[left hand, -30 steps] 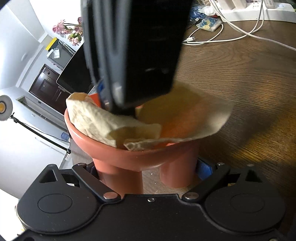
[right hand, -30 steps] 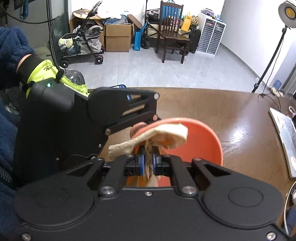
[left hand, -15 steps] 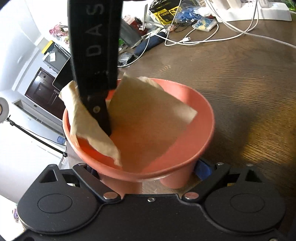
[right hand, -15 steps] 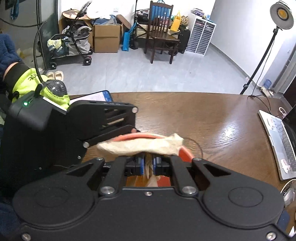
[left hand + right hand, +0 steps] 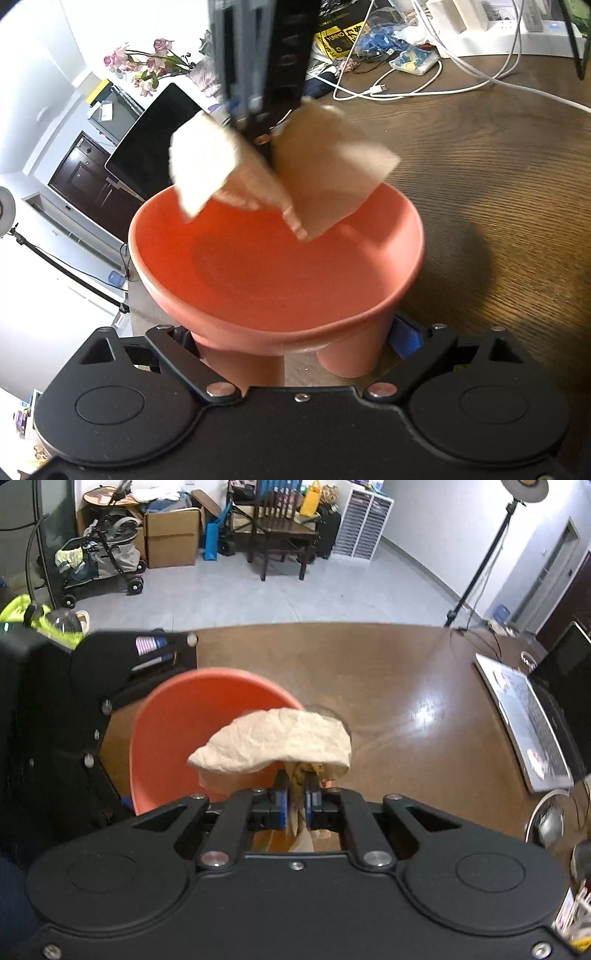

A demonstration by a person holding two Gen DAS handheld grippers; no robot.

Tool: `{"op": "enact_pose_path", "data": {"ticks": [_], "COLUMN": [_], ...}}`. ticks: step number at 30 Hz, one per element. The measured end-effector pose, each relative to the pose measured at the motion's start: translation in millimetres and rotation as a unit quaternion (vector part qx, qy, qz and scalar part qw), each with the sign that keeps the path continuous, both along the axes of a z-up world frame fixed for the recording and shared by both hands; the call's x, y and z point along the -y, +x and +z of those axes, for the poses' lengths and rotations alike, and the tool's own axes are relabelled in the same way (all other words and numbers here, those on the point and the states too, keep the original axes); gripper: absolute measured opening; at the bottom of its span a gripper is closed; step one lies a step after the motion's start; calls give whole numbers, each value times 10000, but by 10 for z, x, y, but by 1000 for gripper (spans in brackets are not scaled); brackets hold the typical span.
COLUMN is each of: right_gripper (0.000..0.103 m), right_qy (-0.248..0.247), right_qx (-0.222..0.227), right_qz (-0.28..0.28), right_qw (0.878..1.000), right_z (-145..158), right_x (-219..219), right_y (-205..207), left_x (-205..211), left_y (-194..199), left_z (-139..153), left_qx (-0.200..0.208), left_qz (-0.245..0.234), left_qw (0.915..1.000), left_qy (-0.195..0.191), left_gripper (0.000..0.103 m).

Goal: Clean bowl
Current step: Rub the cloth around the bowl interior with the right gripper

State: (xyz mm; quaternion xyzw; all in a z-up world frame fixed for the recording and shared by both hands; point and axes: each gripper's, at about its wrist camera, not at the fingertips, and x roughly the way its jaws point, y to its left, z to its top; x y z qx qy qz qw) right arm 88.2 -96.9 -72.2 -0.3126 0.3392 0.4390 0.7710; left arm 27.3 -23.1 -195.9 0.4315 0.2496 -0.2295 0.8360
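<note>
The bowl (image 5: 277, 266) is orange-pink, stands on short legs and fills the middle of the left wrist view. The left tool (image 5: 291, 343) has its two fingers apart, one on each side of the bowl's legs, but I cannot tell if they press on it. The right tool (image 5: 295, 805) is pinched tight on a crumpled paper towel (image 5: 273, 738). In the left view the towel hangs just above the far rim and touches no part of the inside. The inside of the bowl looks smooth, with no crumbs that I can see, so the wiping may be almost over, or one more wipe may be coming. I cannot say which. The brown counter (image 5: 388, 686) is bare toward the upper middle of the right view. A laptop (image 5: 524, 716) sits at the right edge, and white cables (image 5: 424, 88) lie near the top of the left view.
</note>
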Motion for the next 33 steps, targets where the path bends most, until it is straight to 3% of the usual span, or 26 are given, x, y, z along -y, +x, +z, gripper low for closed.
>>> {"op": "enact_pose_path", "data": {"ticks": [11,33], "right_gripper": [10,10], "right_qy": [25,260], "right_qx": [-439,-438], "right_qz": [39,254], "right_qw": [9990,9984], "right_z": [-241,-67], "right_x": [13,-25], "right_y": [-377,-404], "left_x": [71,219], "left_y": [17,-15], "left_z": [2,-49], "left_qx": [-39,40], "left_qz": [-36,-357], "left_qw": [10000,9993], "left_qy": [-24,86], "left_gripper": [93,93]}}
